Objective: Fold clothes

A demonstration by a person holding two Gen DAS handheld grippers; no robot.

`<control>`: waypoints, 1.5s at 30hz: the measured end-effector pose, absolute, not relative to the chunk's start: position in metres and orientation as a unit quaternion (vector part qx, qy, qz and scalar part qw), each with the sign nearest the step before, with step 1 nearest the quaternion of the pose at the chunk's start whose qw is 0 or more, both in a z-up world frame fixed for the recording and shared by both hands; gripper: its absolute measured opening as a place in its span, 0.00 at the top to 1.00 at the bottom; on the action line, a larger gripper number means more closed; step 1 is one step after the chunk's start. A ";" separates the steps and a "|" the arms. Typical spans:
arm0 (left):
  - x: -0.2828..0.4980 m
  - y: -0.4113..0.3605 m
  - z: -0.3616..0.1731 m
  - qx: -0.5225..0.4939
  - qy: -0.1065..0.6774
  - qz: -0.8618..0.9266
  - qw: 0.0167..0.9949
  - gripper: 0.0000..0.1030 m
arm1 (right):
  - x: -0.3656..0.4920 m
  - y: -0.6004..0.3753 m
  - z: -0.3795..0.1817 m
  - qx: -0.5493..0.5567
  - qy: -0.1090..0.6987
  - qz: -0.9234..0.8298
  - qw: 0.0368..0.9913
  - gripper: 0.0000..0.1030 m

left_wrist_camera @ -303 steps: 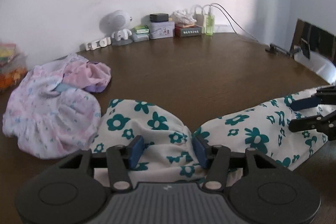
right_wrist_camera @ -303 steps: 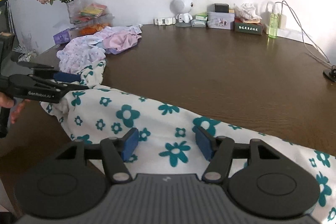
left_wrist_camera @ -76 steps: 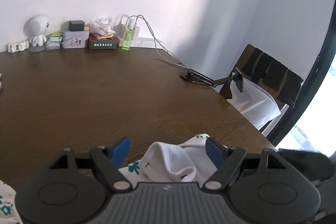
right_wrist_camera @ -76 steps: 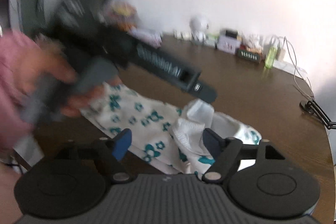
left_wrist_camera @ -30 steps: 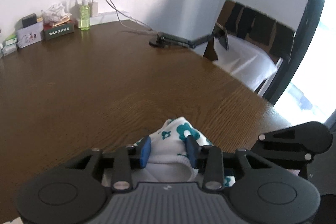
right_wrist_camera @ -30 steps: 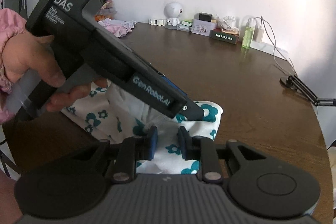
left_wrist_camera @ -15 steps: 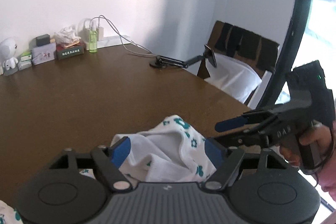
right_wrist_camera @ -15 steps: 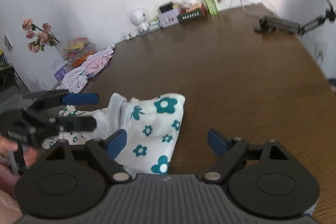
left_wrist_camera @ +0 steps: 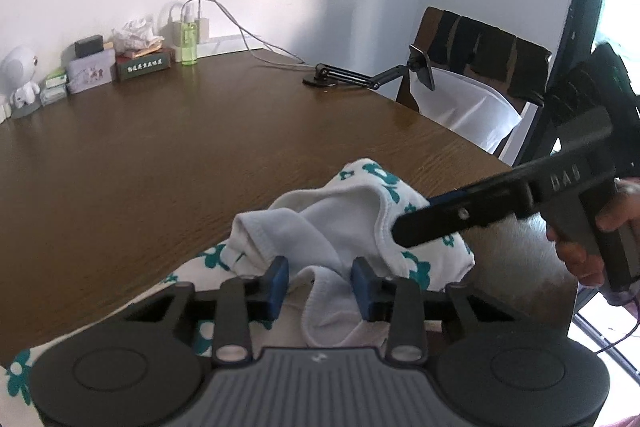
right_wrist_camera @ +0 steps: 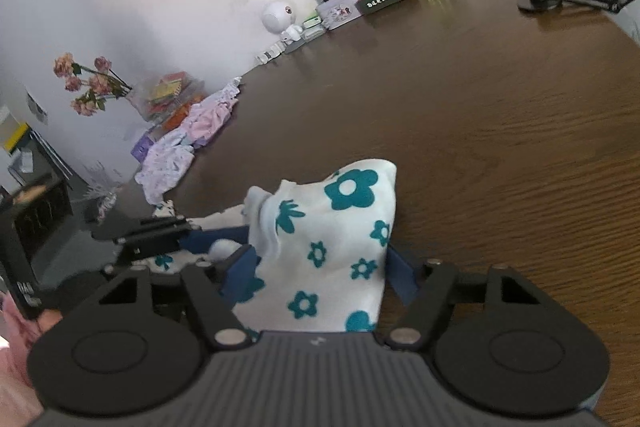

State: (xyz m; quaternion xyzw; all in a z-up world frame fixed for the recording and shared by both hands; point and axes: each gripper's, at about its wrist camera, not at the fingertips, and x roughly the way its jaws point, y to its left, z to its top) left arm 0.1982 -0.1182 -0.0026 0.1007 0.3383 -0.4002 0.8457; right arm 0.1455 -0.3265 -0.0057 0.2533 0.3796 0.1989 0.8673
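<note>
Left wrist view: the left hand-held gripper [left_wrist_camera: 320, 281] sits low over the near edge of the desk [left_wrist_camera: 160, 163]. Its jaws are closing, with a white fold of the flower-print garment [left_wrist_camera: 344, 223] between the blue pads; whether the pads press on the cloth cannot be told. The garment lies bunched at the near edge, white lining turned up. Only this view shows the right hand-held gripper [left_wrist_camera: 416, 223] from outside: it enters from the right, its tip at the garment's right edge, held by a hand [left_wrist_camera: 592, 243]. Also seen only here is a chair [left_wrist_camera: 476, 67] beyond the desk's far right edge. A green bottle [left_wrist_camera: 189, 43] stands at the far wall.

Right wrist view: the right hand-held gripper [right_wrist_camera: 320, 271] straddles the printed side of the garment [right_wrist_camera: 340, 239]. Its jaws are closing and stand wide, the pads at the cloth's two edges without a visible pinch. Only this view shows the pile of pink clothes [right_wrist_camera: 188, 139] and the flowers [right_wrist_camera: 88, 83] at the far left. The left hand-held gripper [right_wrist_camera: 208, 241] shows at the left, its pad against the white fold.

Compared with half a second earlier, the left jaws are much narrower, and the right gripper has come down onto the garment, which previously lay ahead of it.
</note>
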 end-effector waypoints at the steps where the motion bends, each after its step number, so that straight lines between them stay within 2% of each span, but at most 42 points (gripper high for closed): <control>1: 0.197 -0.118 -0.004 0.101 0.336 -0.401 0.846 0.67 | 0.147 -0.328 -0.007 0.265 0.379 0.202 0.863 0.31; 4: 0.195 -0.112 -0.007 0.089 0.332 -0.404 0.848 0.67 | 0.150 -0.331 -0.012 0.304 0.379 0.210 0.848 0.31; 6: 0.196 -0.109 -0.008 0.081 0.333 -0.408 0.846 0.67 | 0.152 -0.333 -0.016 0.333 0.384 0.221 0.833 0.37; 10: 0.200 -0.101 -0.009 0.062 0.338 -0.416 0.842 0.67 | 0.154 -0.332 -0.020 0.359 0.384 0.231 0.819 0.38; 17: 0.213 -0.088 -0.010 0.006 0.357 -0.429 0.830 0.67 | 0.149 -0.336 -0.017 0.391 0.366 0.248 0.807 0.58; 20: 0.216 -0.085 -0.010 -0.003 0.359 -0.432 0.827 0.68 | 0.152 -0.337 -0.024 0.406 0.369 0.235 0.802 0.74; 24: 0.215 -0.085 -0.010 -0.005 0.359 -0.432 0.827 0.68 | 0.152 -0.337 -0.021 0.397 0.372 0.217 0.810 0.81; 25: 0.215 -0.085 -0.009 -0.003 0.360 -0.431 0.827 0.67 | 0.152 -0.335 -0.018 0.386 0.377 0.210 0.815 0.82; 27: 0.214 -0.087 -0.003 0.000 0.364 -0.431 0.826 0.60 | 0.154 -0.330 -0.010 0.361 0.389 0.197 0.825 0.84; 29: 0.212 -0.085 0.006 -0.002 0.357 -0.431 0.829 0.40 | 0.158 -0.326 0.004 0.329 0.404 0.187 0.833 0.84; 31: 0.208 -0.082 0.015 0.008 0.344 -0.418 0.841 0.32 | 0.161 -0.321 0.022 0.286 0.417 0.174 0.845 0.84; 40: 0.199 -0.065 0.033 0.040 0.326 -0.399 0.856 0.34 | 0.187 -0.269 0.088 0.071 0.486 0.109 0.864 0.84; 42: 0.201 -0.065 0.033 0.049 0.325 -0.403 0.854 0.41 | 0.192 -0.245 0.094 0.020 0.497 0.102 0.862 0.84; 44: 0.204 -0.067 0.030 0.059 0.330 -0.407 0.850 0.53 | 0.194 -0.217 0.097 -0.040 0.504 0.096 0.858 0.84; 45: 0.206 -0.068 0.028 0.061 0.333 -0.406 0.849 0.54 | 0.196 -0.204 0.098 -0.064 0.506 0.091 0.855 0.84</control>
